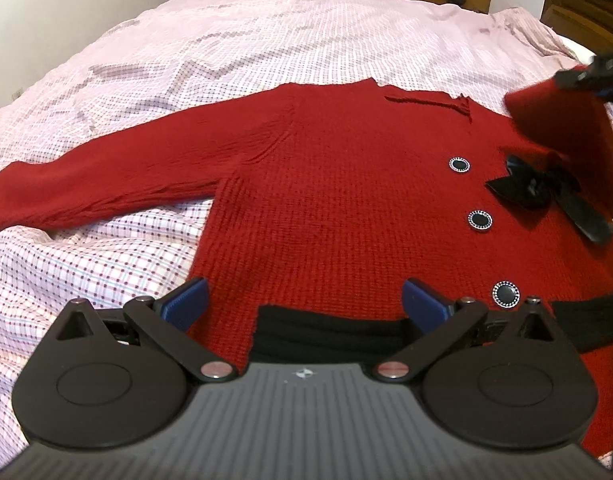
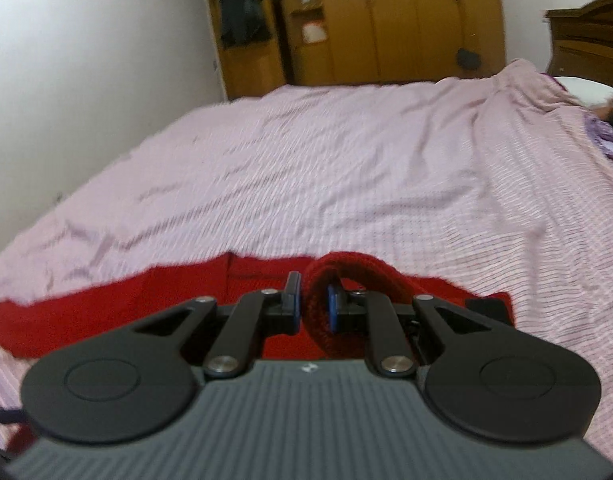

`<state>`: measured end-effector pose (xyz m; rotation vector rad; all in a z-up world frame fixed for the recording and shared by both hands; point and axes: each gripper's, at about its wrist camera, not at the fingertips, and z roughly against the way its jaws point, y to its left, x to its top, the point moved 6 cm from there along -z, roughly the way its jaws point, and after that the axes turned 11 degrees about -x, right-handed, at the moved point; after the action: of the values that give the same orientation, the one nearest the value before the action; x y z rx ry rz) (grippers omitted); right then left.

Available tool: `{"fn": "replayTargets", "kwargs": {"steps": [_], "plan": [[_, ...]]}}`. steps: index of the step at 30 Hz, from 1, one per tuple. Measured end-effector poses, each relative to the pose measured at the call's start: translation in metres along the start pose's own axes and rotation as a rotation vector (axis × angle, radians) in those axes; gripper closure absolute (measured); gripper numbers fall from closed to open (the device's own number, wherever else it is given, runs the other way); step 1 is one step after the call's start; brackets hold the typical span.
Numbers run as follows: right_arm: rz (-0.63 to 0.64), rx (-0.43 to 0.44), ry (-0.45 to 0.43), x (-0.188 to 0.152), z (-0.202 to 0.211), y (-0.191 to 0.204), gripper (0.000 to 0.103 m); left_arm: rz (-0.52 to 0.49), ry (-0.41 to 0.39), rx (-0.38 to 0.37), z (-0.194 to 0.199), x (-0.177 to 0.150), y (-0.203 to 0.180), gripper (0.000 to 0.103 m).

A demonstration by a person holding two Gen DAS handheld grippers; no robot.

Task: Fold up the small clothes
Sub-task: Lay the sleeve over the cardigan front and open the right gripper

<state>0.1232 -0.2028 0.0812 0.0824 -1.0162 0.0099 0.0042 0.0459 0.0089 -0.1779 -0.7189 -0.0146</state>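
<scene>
One red sweater point(image 1: 346, 184) is spread front-up on the bed point(image 1: 226, 48), directly ahead of the left tongs point(image 1: 304, 304), with its hem passing under them. It is judged soft, light and limp: a chunky ribbed knit that will drape and sag wherever it is lifted, stretch a little under pull, and cling to the sheet rather than slide. Nothing about it is fragile except the trims, so a firm pinch on a doubled edge, a cuff or a hem corner is thought the best hold. Three round black buttons point(image 1: 480, 220) with beaded rims are set in a line ahead and to the right of the left tongs, and a glossy black bow point(image 1: 546, 190) is seen farther right; both are hard or slippery and are better avoided as grip points. A black band point(image 1: 330, 332) runs across the hem between the blue pads point(image 1: 186, 304). The left tongs are spread wide and nothing is pressed between them. The right tongs point(image 2: 313, 306) are nearly pressed together, pinching a thick rolled loop of the right sleeve point(image 1: 566, 128), which is held raised above the bow side of the chest. The left sleeve point(image 1: 106, 188) lies flat, stretched far to the left. The bed is covered by a thin, wrinkled pink checked sheet.
</scene>
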Motion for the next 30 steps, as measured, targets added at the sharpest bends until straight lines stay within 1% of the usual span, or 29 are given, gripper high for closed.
{"fn": "replayTargets", "kwargs": {"steps": [4, 7, 10, 14, 15, 17, 18, 19, 20, 22, 24, 30], "plan": [[0.050, 0.006, 0.056, -0.016, -0.020, 0.025, 0.087, 0.000, -0.001, 0.002, -0.001, 0.000, 0.004, 0.000], [0.095, 0.007, 0.082, -0.028, -0.031, 0.039, 0.087, 0.007, 0.002, -0.004, -0.003, 0.000, 0.008, 0.000], [0.130, 0.012, 0.110, -0.038, -0.038, 0.049, 0.085, 0.004, 0.005, -0.004, -0.006, 0.000, 0.009, 0.000], [0.137, 0.027, 0.159, -0.050, -0.048, 0.056, 0.084, -0.003, 0.006, -0.001, -0.008, 0.000, 0.008, 0.000], [0.138, 0.036, 0.176, -0.055, -0.051, 0.057, 0.082, -0.005, 0.007, 0.000, -0.009, 0.000, 0.008, 0.000], [0.140, 0.052, 0.200, -0.062, -0.054, 0.059, 0.080, -0.004, 0.008, 0.001, -0.009, -0.001, 0.008, 0.000], [0.141, 0.057, 0.206, -0.065, -0.055, 0.059, 0.076, -0.004, 0.008, 0.001, -0.010, -0.001, 0.008, 0.000], [0.140, 0.065, 0.207, -0.068, -0.056, 0.060, 0.068, -0.004, 0.010, 0.002, -0.010, -0.001, 0.009, 0.000], [0.135, 0.078, 0.205, -0.069, -0.056, 0.061, 0.064, -0.002, 0.010, 0.003, -0.010, -0.001, 0.008, 0.000], [0.114, 0.110, 0.198, -0.070, -0.051, 0.062, 0.045, -0.001, 0.008, 0.002, -0.010, 0.000, 0.009, 0.000], [0.095, 0.125, 0.186, -0.069, -0.044, 0.063, 0.037, -0.001, 0.007, 0.001, -0.010, 0.000, 0.009, 0.000], [0.072, 0.158, 0.156, -0.061, -0.014, 0.059, 0.037, -0.004, 0.007, -0.003, -0.009, 0.006, 0.007, 0.000]]}}
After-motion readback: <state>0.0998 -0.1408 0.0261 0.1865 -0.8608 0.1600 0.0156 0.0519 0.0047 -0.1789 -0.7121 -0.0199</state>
